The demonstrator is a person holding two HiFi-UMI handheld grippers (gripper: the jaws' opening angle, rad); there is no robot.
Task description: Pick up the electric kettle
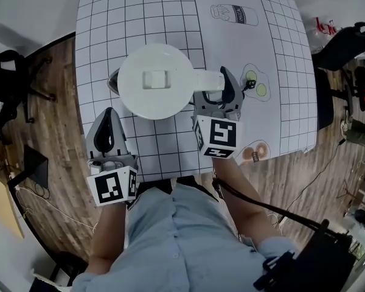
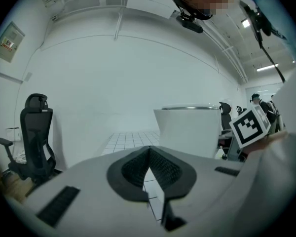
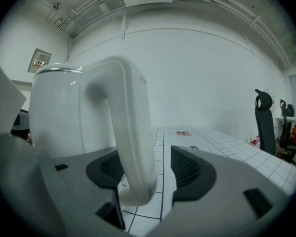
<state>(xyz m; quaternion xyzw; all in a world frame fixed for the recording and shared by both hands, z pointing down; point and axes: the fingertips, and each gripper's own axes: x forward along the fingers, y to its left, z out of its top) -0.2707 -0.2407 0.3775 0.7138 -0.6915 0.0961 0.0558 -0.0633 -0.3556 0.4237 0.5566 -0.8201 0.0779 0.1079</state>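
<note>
**Head view.** The kettle (image 1: 155, 81) stands upright on the gridded surface (image 1: 140, 11), near the edge closest to you. It is white and its lid is shut. Its handle (image 1: 207, 81) points toward your right side. Your right claw (image 1: 222, 99) is at the handle, with its marker cube (image 1: 218, 135) just behind. Your left claw (image 1: 105, 132) hangs at the near left edge of the surface, beside the kettle and apart from it.

**Left gripper view.** The two dark pads meet at their tips with nothing between them, so the left claw is closed and empty. The kettle body sits ahead and to the right, out of the claw's line. An office chair (image 2: 34, 132) stands off to the left.

**Right gripper view.** The handle runs down between the jaws. It lies close against the left pad (image 3: 108, 169), and I cannot tell if they touch. A clear strip of grid shows between the handle and the right pad (image 3: 190, 172). The right claw is therefore spread around the handle and not clamped on it. The kettle's base is not visible here.

**Progress.** The reach and alignment look done. As far as these views show, the kettle rests on the surface and has not been lifted. Two steps remain: close on the handle, then raise it. Judgement: centre the handle before you squeeze, because an off-centre grip may let the body swing.
</note>
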